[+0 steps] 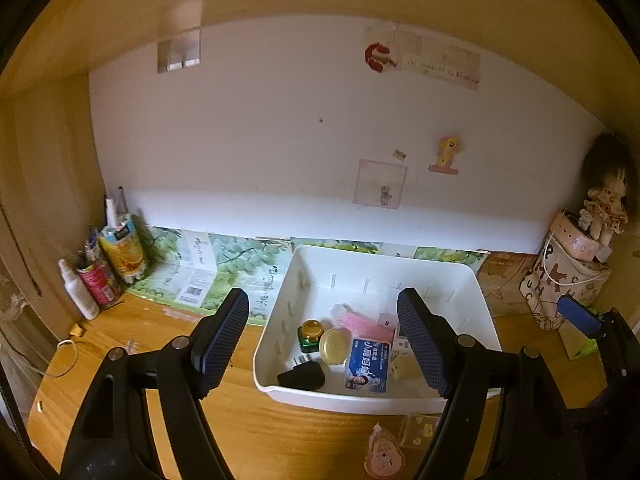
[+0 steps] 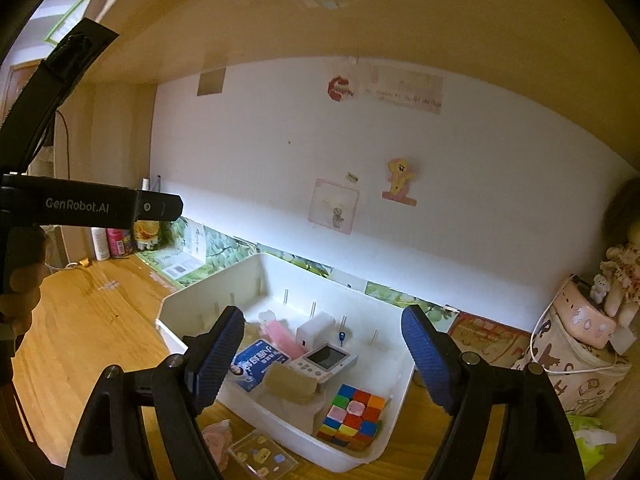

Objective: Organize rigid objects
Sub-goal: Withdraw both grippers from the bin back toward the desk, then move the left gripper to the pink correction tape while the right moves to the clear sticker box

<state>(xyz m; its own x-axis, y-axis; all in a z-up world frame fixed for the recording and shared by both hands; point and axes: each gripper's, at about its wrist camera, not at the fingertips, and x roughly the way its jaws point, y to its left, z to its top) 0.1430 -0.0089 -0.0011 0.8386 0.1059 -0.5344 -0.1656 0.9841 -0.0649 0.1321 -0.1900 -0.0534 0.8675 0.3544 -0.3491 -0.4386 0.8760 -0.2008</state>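
Both grippers — left (image 1: pixel 324 340), right (image 2: pixel 323 354) — gape empty over the white bin (image 1: pixel 482 300), the blue box (image 1: pixel 368 364) lying between the fingers, long axis near-to-far.

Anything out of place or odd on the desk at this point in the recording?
Two small items lie outside the white bin, on the desk against its near wall: a clear case with yellow stickers and a pink item. Everything else small sits inside. Both grippers, left and right, are open and empty.
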